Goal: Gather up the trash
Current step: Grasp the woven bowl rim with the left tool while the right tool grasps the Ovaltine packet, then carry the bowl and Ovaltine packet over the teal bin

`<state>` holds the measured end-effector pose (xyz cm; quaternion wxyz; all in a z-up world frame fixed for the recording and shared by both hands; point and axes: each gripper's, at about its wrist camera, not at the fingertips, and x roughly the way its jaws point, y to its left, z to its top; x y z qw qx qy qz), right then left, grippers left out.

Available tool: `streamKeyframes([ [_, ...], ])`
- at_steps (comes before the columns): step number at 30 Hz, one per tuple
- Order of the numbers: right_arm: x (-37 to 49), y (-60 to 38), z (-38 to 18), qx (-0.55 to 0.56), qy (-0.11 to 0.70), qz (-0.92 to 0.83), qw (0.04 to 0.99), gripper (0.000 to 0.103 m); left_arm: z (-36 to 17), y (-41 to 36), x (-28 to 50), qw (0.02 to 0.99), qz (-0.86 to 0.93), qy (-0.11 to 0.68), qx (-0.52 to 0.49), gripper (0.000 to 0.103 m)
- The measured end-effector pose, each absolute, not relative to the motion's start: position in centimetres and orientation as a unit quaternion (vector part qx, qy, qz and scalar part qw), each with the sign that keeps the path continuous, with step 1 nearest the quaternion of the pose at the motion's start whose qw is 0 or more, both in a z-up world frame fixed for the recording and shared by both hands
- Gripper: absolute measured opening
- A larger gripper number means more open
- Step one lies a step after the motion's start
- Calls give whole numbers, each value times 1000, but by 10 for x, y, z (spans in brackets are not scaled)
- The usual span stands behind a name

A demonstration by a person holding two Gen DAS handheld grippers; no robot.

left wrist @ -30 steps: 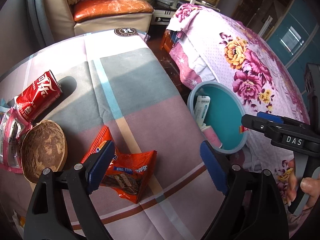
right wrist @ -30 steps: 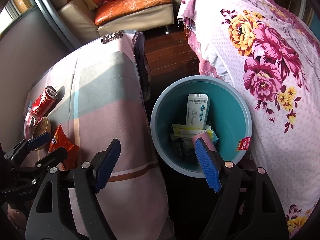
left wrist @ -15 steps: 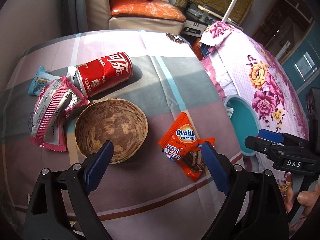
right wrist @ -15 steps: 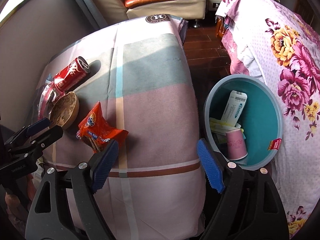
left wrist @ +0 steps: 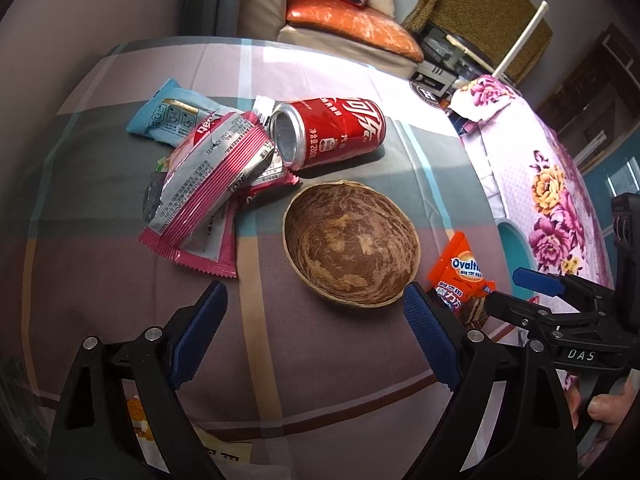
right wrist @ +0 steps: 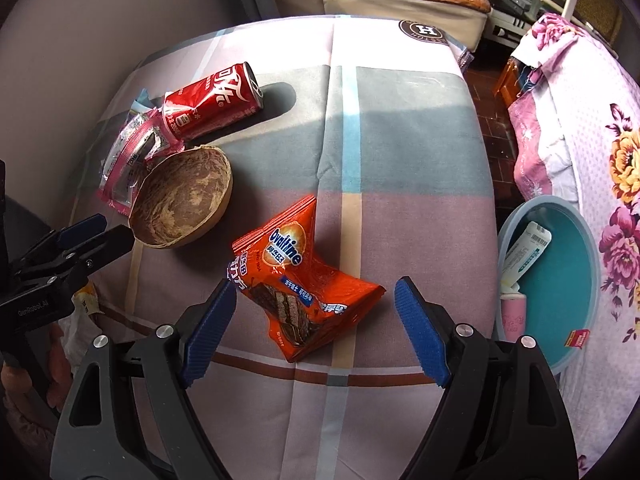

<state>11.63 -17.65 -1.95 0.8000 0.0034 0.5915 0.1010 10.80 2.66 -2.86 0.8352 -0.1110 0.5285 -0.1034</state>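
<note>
On the checked tablecloth [right wrist: 400,140] lie an orange Ovaltine wrapper [right wrist: 296,280], a red cola can [left wrist: 336,130] on its side, pink-and-silver wrappers [left wrist: 208,184] and a light blue packet [left wrist: 168,114]. A brown bowl [left wrist: 352,244] sits in the middle. My left gripper [left wrist: 316,332] is open and empty, just in front of the bowl. My right gripper [right wrist: 312,328] is open and empty, with the Ovaltine wrapper between its jaws' tips. The teal trash bin [right wrist: 580,280] stands on the floor to the right with several items inside.
A bed with a floral cover [right wrist: 592,128] flanks the bin on the right. A sofa with an orange cushion [left wrist: 352,20] stands behind the table. Yellow papers [left wrist: 224,456] lie at the table's near edge under my left gripper.
Both grippers have swung left, away from the bin and over the table. The left one now faces the bowl, the right one faces the Ovaltine wrapper.
</note>
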Motion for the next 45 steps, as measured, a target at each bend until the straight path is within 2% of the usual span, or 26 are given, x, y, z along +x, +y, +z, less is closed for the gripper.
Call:
streamKeyframes([
  [7, 127, -160, -33, -5, 600, 120, 791, 77, -35, 45, 109, 832, -89, 533, -126, 90],
  [10, 128, -157, -41, -8, 609, 128, 783, 64, -37, 44, 111, 829, -88, 536, -130, 90],
  [12, 125, -158, -46, -6, 614, 131, 779, 50, -39, 43, 111, 828, -89, 538, -129, 90],
  [13, 124, -159, -47, -6, 615, 132, 778, 38, -40, 41, 111, 828, -89, 539, -128, 90],
  [14, 123, -161, -47, -5, 615, 131, 778, 34, -41, 41, 111, 827, -90, 540, -128, 90],
  [17, 120, -168, -44, 6, 610, 129, 782, 29, -44, 37, 113, 824, -91, 544, -128, 90],
  [28, 114, -198, -34, 33, 595, 101, 796, 29, -52, 13, 129, 822, -84, 550, -119, 89],
  [30, 113, -203, -32, 34, 590, 95, 801, 29, -54, 8, 132, 822, -80, 551, -118, 81],
  [32, 112, -207, -30, 37, 588, 92, 803, 29, -57, 3, 134, 819, -78, 557, -115, 64],
  [33, 113, -209, -30, 39, 587, 91, 804, 29, -59, 1, 135, 817, -78, 560, -113, 61],
  [34, 112, -211, -30, 41, 586, 89, 804, 29, -61, -2, 136, 816, -78, 562, -109, 53],
  [36, 113, -216, -30, 45, 583, 86, 807, 29, -61, -8, 136, 821, -71, 558, -94, 48],
  [39, 112, -221, -31, 51, 580, 83, 809, 29, -62, -16, 137, 827, -65, 553, -73, 24],
  [41, 111, -224, -33, 57, 579, 82, 809, 29, -58, -20, 136, 836, -62, 542, -65, 17],
  [45, 108, -233, -34, 67, 576, 79, 811, 29, -42, -33, 129, 857, -58, 511, -30, 9],
])
